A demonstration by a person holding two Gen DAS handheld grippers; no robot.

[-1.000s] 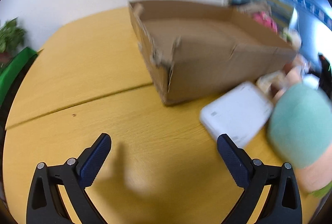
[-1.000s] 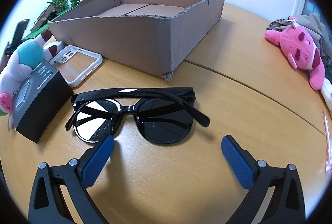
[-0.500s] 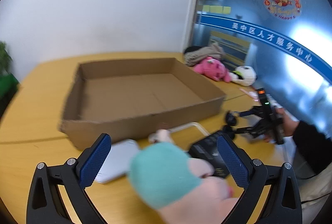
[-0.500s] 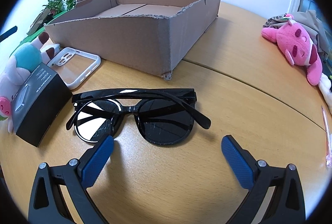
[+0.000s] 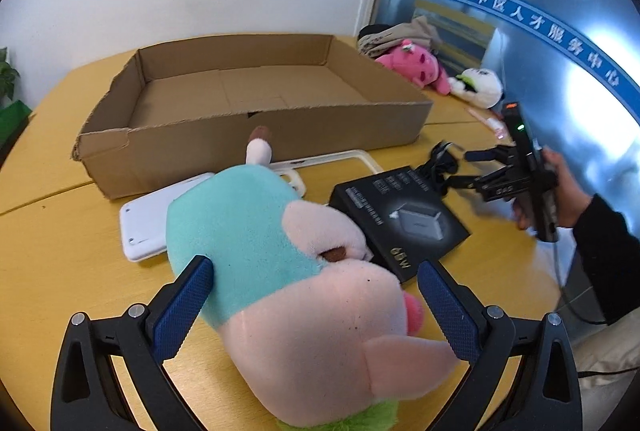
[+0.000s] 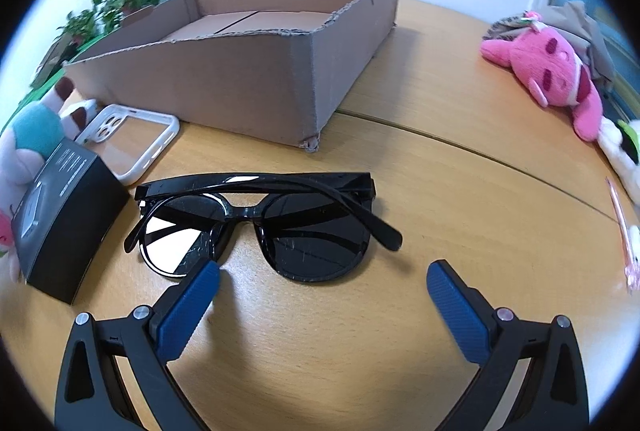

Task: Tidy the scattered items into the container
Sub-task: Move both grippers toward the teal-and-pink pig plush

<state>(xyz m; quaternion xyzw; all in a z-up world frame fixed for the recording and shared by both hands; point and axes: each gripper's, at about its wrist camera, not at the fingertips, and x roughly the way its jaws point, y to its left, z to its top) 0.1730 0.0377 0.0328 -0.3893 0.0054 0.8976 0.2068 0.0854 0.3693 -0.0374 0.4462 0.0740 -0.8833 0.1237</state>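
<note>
Though the left gripper [image 5: 312, 307] stood wide around the plush toy [image 5: 288, 271] at lower centre, a shallow squeeze might have let it slip short of the cardboard box [image 5: 256, 135], while the right gripper [image 6: 320, 295] gaped empty.

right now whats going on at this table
A person holds tongs in each hand to tidy loose items into the shallow brown cardboard box, whose visible floor is bare. The left tongs are open around the teal and pink plush toy, not squeezing it. The right tongs hover open just short of the black sunglasses on the yellow wooden table.
</note>
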